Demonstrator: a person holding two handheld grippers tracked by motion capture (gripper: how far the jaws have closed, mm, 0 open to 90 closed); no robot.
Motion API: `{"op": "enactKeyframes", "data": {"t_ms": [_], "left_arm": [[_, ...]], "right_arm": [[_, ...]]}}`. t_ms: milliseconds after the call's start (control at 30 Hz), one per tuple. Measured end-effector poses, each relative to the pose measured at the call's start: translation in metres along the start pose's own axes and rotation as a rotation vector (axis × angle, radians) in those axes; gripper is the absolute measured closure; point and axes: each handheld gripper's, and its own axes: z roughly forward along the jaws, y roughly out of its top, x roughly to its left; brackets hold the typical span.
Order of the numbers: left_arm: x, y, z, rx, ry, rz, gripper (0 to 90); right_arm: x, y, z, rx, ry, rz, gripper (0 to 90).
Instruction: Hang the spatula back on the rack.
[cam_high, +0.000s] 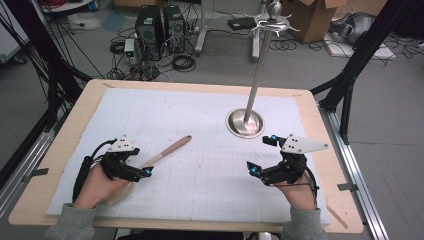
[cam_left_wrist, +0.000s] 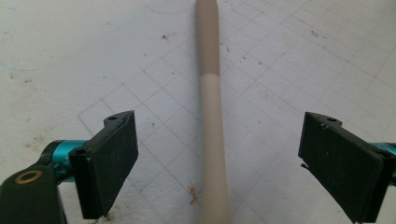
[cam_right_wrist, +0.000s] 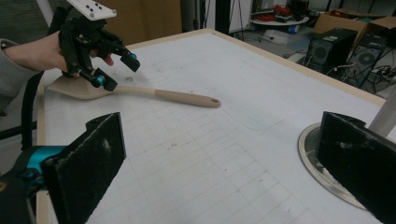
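High view: a wooden spatula (cam_high: 159, 158) is seen lying flat on the white gridded mat (cam_high: 200, 115), at about eight o'clock from the mat's middle, its handle end pointing toward one o'clock and its blade hidden under the left gripper (cam_high: 131, 167). The left gripper is held just over the spatula near the blade end, with its jaws spread to either side of the shaft; no contact by the pads can be made out. At about one o'clock from the spatula, well apart from it, a steel stand (cam_high: 257, 80) with a round base is set on the mat, hooks at its top. The right gripper (cam_high: 260, 155) is held at about four o'clock on the mat, jaws wide apart and nothing between them.

Nothing is judged to be done yet: the spatula is not grasped and not lifted. Closing on the shaft, raising it, and probably carrying it to the stand are judged to be left.

From the left gripper view, the shaft (cam_left_wrist: 212, 116) is shown running up midway between the two black pads, a clear gap on each side, which the high view leaves uncertain. From the right gripper view, the broad blade (cam_right_wrist: 77, 87) and the hole in the handle end are shown, and the left gripper (cam_right_wrist: 114, 70) is seen poised above the neck.
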Motion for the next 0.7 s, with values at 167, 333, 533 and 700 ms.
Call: {"op": "enactKeyframes", "data": {"t_ms": [167, 333, 533, 700], "left_arm": [[-0.001, 0.001, 0.003, 0.004, 0.005, 0.011, 15.9], [-0.001, 0.002, 0.006, 0.012, 0.009, 0.016, 18.2], [-0.001, 0.004, 0.011, 0.042, 0.022, 0.030, 24.5], [-0.004, 0.005, 0.014, 0.074, 0.040, 0.051, 32.6]], "right_arm": [[0.001, -0.002, 0.001, 0.013, 0.003, 0.002, 0.8], [0.002, -0.003, -0.004, 0.004, -0.007, 0.007, 0.7], [0.003, -0.005, -0.009, 0.006, -0.014, 0.011, 0.8], [0.004, -0.006, -0.010, 0.010, -0.015, 0.010, 0.8]]}}
